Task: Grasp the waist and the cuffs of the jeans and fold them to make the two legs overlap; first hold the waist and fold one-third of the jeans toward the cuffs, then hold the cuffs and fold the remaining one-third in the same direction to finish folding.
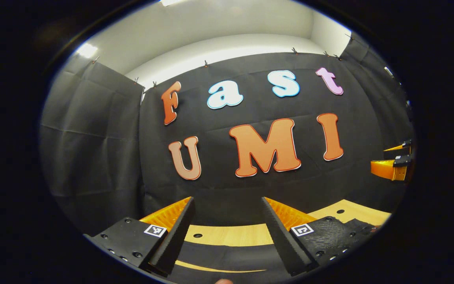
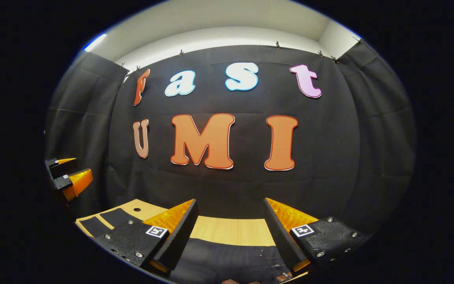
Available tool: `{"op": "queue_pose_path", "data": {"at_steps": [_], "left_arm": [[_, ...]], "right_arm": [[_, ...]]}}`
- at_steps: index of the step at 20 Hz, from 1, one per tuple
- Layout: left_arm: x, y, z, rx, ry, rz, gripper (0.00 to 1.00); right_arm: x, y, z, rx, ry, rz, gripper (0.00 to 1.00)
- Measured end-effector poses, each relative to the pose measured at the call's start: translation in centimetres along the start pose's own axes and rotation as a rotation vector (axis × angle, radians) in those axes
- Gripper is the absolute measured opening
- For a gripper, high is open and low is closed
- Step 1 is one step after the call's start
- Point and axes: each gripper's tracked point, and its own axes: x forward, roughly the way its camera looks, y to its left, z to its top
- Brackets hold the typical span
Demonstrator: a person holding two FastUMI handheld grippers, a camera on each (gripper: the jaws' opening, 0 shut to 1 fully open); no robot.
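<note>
The dark jeans (image 2: 227,262) lie flat on the wooden table (image 2: 231,230), just under and between my right gripper's fingers. My right gripper (image 2: 230,201) is open, held above the cloth with nothing in it. In the left gripper view a dark band of the jeans (image 1: 227,254) crosses the table (image 1: 231,234) below my left gripper (image 1: 227,201), which is also open and holds nothing. Each gripper also appears far off to the side of the other: the right gripper (image 1: 378,157) and the left gripper (image 2: 81,167), both with fingers apart. Both point level at the booth wall.
Black cloth walls close the booth at the back and on both sides. The table has small round holes (image 1: 197,235) near its far edge. Dark strips (image 2: 105,221) lie on the table at the left of the right gripper view.
</note>
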Motion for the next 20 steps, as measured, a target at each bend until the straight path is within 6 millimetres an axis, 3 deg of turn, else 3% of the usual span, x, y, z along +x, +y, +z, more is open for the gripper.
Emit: {"op": "queue_pose_path", "data": {"at_steps": [3, 6, 9, 11, 14, 17, 20], "left_arm": [[0.9, 1.6, -1.7, -0.026, 0.015, -0.091, 0.99], [1.8, 4.5, -3.2, -0.05, 0.031, -0.119, 1.0], [2.6, 8.8, -5.3, -0.038, 0.05, -0.15, 1.0], [2.9, 11.1, -7.1, -0.038, 0.087, -0.146, 1.0], [4.3, 14.7, -9.8, -0.024, 0.147, -0.083, 0.99], [4.8, 17.8, -12.2, -0.014, 0.228, 0.022, 0.99], [4.6, 20.3, -15.3, -0.043, 0.317, 0.092, 0.99]], "right_arm": [[-0.9, 4.1, -2.1, 0.055, 0.075, -0.005, 1.0], [-1.6, 7.3, -2.2, 0.047, 0.085, -0.018, 0.99], [-1.7, 9.3, -2.4, 0.001, 0.09, -0.092, 0.99], [-2.2, 8.6, -3.0, -0.012, 0.113, -0.155, 0.98], [-3.0, 5.3, -4.6, -0.031, 0.184, -0.243, 0.98], [-2.8, 1.6, -7.3, -0.032, 0.266, -0.29, 0.98], [-2.3, -0.3, -10.7, 0.003, 0.367, -0.308, 0.99]]}}
